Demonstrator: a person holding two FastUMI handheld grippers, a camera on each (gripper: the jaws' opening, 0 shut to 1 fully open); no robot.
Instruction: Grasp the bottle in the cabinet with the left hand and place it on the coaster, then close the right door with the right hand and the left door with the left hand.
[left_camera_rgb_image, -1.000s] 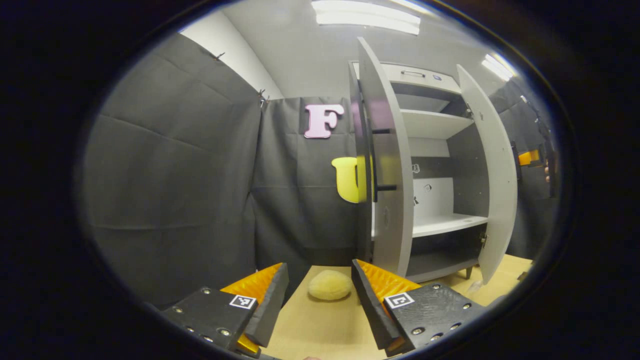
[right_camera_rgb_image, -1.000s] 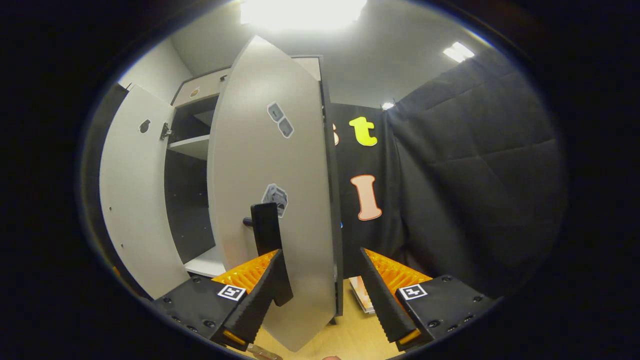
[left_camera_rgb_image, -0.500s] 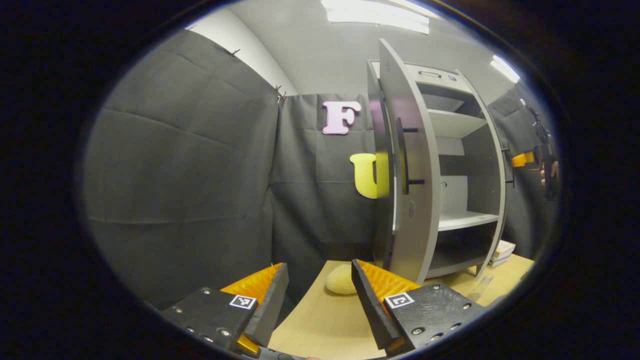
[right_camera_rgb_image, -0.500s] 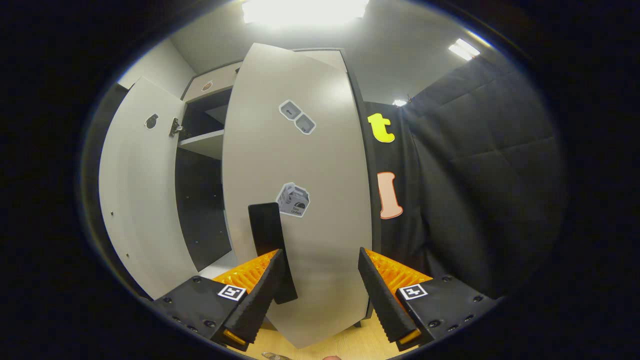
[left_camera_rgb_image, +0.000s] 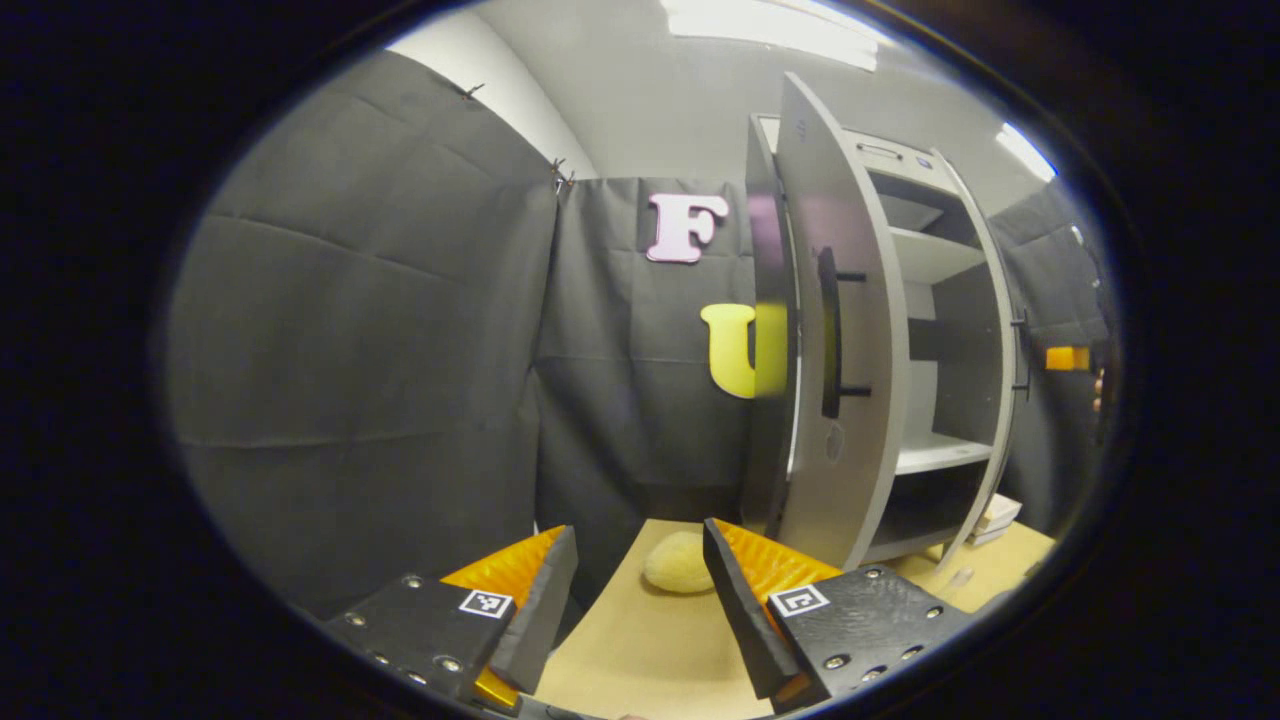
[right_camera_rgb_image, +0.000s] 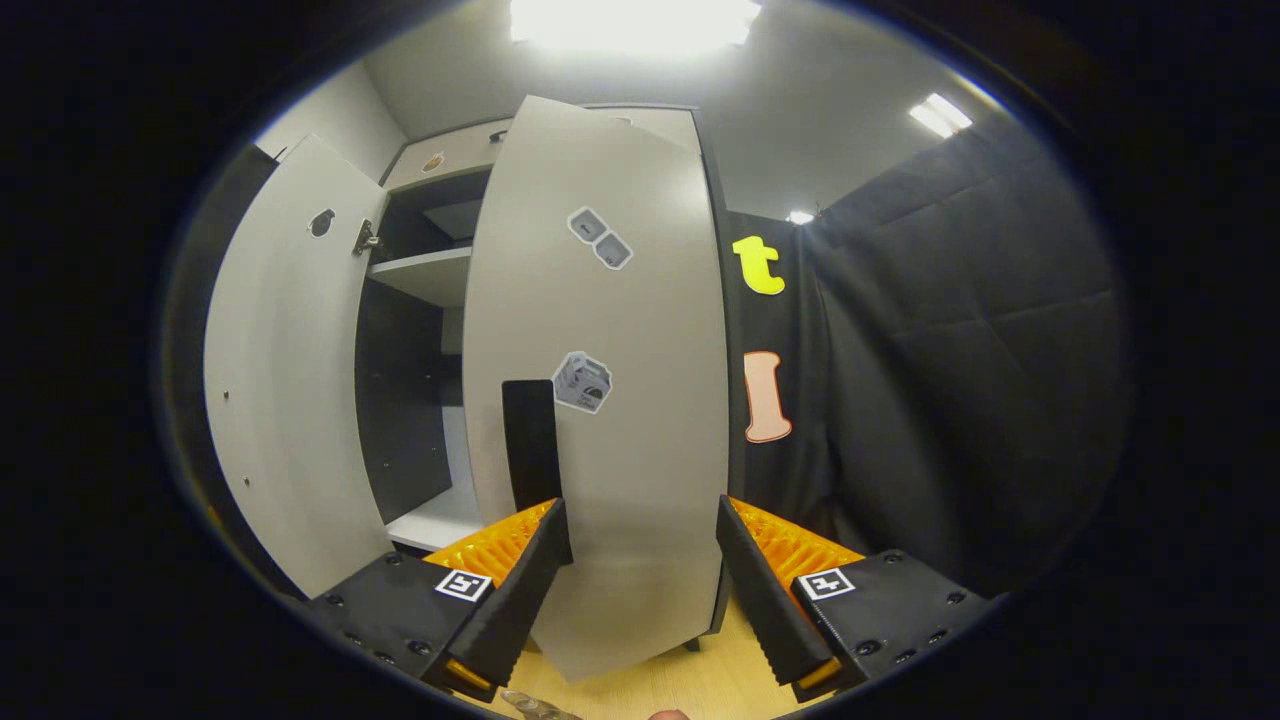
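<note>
R gripper (right_camera_rgb_image: 635, 570) is spread wide w/ nothing between its fingers, facing the right door (right_camera_rgb_image: 600, 400) beside its black handle (right_camera_rgb_image: 530, 440). Best to push flat & steady till it seats. L gripper (left_camera_rgb_image: 635, 590) also spread, empty, near a yellow sponge (left_camera_rgb_image: 677, 575) on the table (left_camera_rgb_image: 640, 660). Left door (left_camera_rgb_image: 835, 330) ajar, no obstacle. Can't see the bottle.

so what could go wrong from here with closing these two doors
1. The right tool is open, its fingers straddling the right door near the black handle; a finger could snag the handle as the door swings.
2. The left door stands wide open, with the left tool low over the table; closing it out of order may make the door edges clash.
3. A yellow sponge-like lump lies near the left door's foot and might get bumped.
</note>
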